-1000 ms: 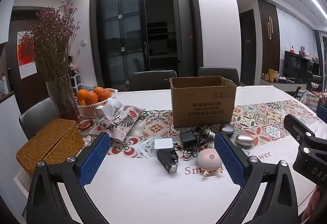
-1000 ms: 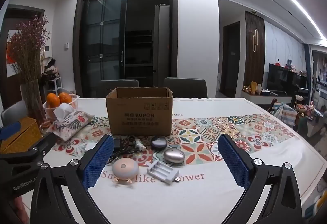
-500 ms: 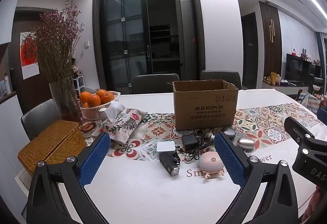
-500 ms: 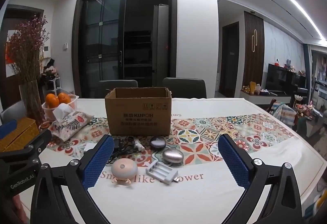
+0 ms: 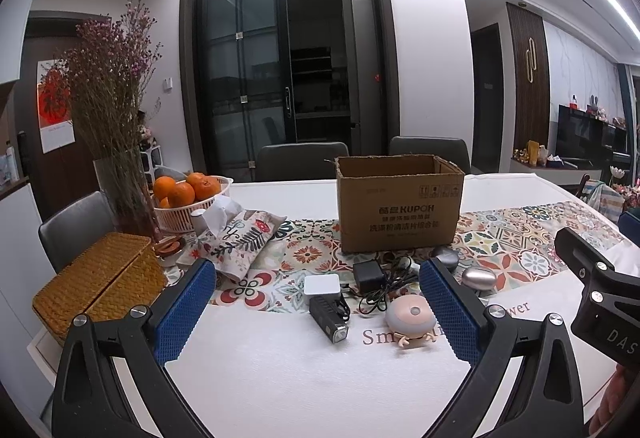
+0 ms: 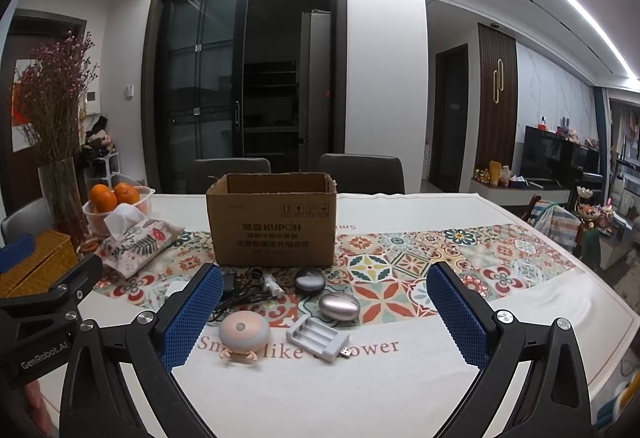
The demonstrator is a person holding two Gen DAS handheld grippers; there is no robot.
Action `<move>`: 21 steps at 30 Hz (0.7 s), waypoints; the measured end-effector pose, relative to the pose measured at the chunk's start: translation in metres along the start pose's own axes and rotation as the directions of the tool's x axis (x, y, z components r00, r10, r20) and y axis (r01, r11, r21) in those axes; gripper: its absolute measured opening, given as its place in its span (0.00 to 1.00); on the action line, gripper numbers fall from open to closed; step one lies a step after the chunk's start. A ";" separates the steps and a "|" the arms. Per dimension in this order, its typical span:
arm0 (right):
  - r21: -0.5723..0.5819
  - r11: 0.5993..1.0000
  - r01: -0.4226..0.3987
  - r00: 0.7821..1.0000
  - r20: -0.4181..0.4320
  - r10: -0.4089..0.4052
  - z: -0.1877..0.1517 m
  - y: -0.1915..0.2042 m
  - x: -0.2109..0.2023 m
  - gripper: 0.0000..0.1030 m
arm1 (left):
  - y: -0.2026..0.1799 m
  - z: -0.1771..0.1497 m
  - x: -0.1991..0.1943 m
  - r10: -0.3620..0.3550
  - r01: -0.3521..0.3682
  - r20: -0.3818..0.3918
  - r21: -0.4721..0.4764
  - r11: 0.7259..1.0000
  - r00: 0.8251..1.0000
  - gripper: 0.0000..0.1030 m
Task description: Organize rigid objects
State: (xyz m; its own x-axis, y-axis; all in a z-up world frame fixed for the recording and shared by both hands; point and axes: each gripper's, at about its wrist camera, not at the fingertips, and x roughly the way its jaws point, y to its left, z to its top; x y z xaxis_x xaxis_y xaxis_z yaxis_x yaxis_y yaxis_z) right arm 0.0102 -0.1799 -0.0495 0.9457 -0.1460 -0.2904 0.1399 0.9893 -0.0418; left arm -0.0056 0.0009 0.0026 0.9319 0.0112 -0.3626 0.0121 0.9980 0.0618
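Brown cardboard makes the open box (image 6: 272,220) that stands on the table (image 6: 400,390), on the flowery runner, and the little things lie in a bunch just in front of it. They all look hard and light, so I think none will squash. The pink round gadget (image 6: 244,332) with tiny feet is smooth and curved, so it may slip; I would pinch it across its wide middle. The shiny silver egg (image 6: 339,306) looks the most slippery and could roll. The white battery holder (image 6: 318,338) is flat with straight sides, easy to pinch across its long edges. The black torch (image 5: 328,316) is a block, best held across its short sides, and the white cube (image 5: 322,288) touches its far end. The black plug with cords (image 5: 374,280) may drag its tangled wires along. The left gripper (image 5: 316,312) floats above the table with its blue pads spread wide and nothing between them. The right gripper (image 6: 324,318) floats the same way, wide apart and empty, pointing at the egg and battery holder.
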 end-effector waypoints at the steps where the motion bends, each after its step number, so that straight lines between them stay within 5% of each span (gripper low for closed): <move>1: 0.000 1.000 -0.001 1.000 0.000 0.001 0.000 0.000 0.000 1.00 | 0.000 0.000 0.000 0.000 0.000 0.001 -0.001 1.000 1.000 1.00; 21: 0.001 1.000 -0.002 1.000 -0.003 0.002 0.001 0.001 0.000 1.00 | 0.000 0.000 0.000 0.003 -0.003 0.004 0.004 1.000 1.000 1.00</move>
State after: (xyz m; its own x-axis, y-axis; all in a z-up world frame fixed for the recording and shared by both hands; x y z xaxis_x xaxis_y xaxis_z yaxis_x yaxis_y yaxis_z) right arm 0.0106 -0.1791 -0.0489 0.9450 -0.1440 -0.2935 0.1384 0.9896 -0.0398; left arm -0.0053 0.0004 0.0025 0.9332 0.0135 -0.3591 0.0112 0.9977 0.0666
